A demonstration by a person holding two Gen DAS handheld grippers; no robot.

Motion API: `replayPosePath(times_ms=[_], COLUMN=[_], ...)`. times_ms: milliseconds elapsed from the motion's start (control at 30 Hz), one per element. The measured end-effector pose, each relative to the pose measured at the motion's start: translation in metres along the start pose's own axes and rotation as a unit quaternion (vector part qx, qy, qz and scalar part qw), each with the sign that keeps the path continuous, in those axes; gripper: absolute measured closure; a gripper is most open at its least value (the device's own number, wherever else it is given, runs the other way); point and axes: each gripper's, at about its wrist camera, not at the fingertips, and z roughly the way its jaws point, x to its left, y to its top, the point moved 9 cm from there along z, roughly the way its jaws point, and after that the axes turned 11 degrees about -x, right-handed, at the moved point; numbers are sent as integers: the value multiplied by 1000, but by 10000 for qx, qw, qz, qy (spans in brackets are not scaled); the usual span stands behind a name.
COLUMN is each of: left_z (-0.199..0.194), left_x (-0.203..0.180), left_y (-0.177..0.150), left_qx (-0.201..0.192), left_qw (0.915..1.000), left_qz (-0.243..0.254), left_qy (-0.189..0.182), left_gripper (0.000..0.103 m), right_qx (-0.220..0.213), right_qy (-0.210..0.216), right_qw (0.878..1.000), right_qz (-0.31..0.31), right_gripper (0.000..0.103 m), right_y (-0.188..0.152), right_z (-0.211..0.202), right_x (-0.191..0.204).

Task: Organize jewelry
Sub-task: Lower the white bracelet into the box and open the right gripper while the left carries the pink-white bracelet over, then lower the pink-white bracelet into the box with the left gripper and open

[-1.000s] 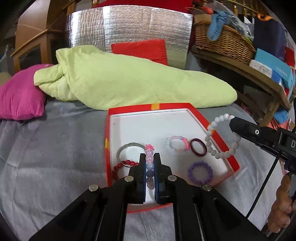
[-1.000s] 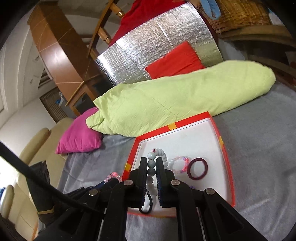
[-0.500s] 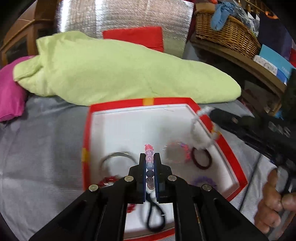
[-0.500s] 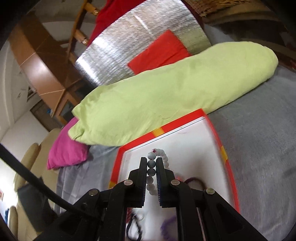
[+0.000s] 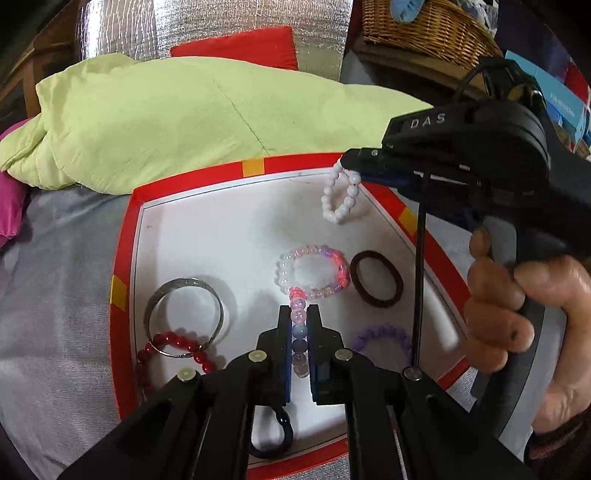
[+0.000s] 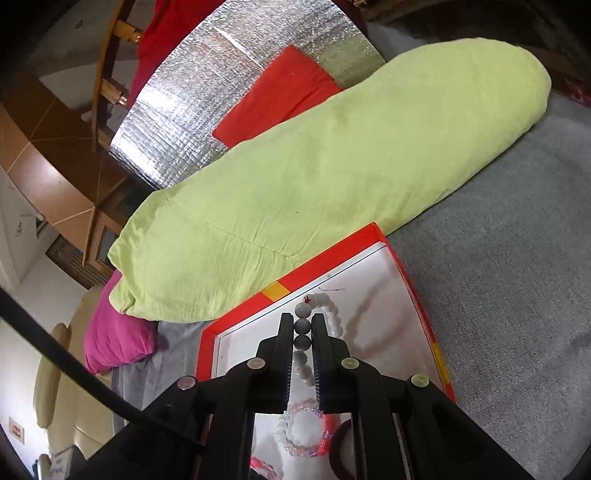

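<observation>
A red-rimmed tray (image 5: pixel 125 258) with a white floor lies on a grey bed cover. My left gripper (image 5: pixel 299 325) is shut on a pink and blue bead bracelet (image 5: pixel 298 314) above the tray's near middle. My right gripper (image 6: pixel 303 332) is shut on a white bead bracelet (image 6: pixel 303 326); in the left wrist view that white bracelet (image 5: pixel 340 199) hangs over the tray's far right corner. On the tray floor lie a pale pink bead bracelet (image 5: pixel 314 273), a dark red band (image 5: pixel 376 278), a silver bangle (image 5: pixel 184 317), a red bead bracelet (image 5: pixel 177 350), a purple scrunchie (image 5: pixel 384 341) and a black hair tie (image 5: pixel 273 435).
A rolled light-green quilt (image 5: pixel 207 122) lies just behind the tray. A magenta pillow (image 6: pixel 118 343) sits at the left. A silver foil panel (image 5: pixel 214 29), a red cushion (image 5: pixel 236 44) and a wicker basket (image 5: pixel 424 33) stand further back. A hand (image 5: pixel 517 306) holds the right gripper's handle.
Both grippers have moved forward and down over the tray. The right gripper carried the white bracelet from beyond the tray's right rim to above its far right corner.
</observation>
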Motion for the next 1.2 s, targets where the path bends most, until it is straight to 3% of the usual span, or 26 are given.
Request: replayPosePath(times_ms=[433, 533, 633, 733, 867, 1033, 1200], left_z=[2, -1, -4, -4, -7, -11, -21], left_x=[1, 2, 4, 5, 8, 17, 35], left_y=[-8, -10, -10, -9, -8, -9, -6], left_qx=[114, 119, 72, 49, 23, 46, -28], left_qw=[9992, 9991, 9986, 9984, 9975, 9958, 9923], left_qz=[208, 205, 249, 271, 295, 179, -79], left_qy=[328, 360, 465, 503, 648, 899, 1238], left_gripper=[93, 81, 65, 60, 44, 35, 30], right_qx=[138, 178, 185, 150, 132, 182, 194], right_qy=[-369, -483, -559, -574, -538, -530, -721], right_qw=[9992, 9987, 9983, 9982, 9982, 9975, 9936], right_qz=[-21, -70, -53, -102, -246, -421, -852], right_gripper=[90, 88, 80, 77, 77, 76, 62], right_y=[-8, -9, -10, -8, -9, -13, -20], right_z=[-4, -5, -7, -11, -18, -26, -35], right_x=[-16, -19, -22, -18, -10, 0, 6])
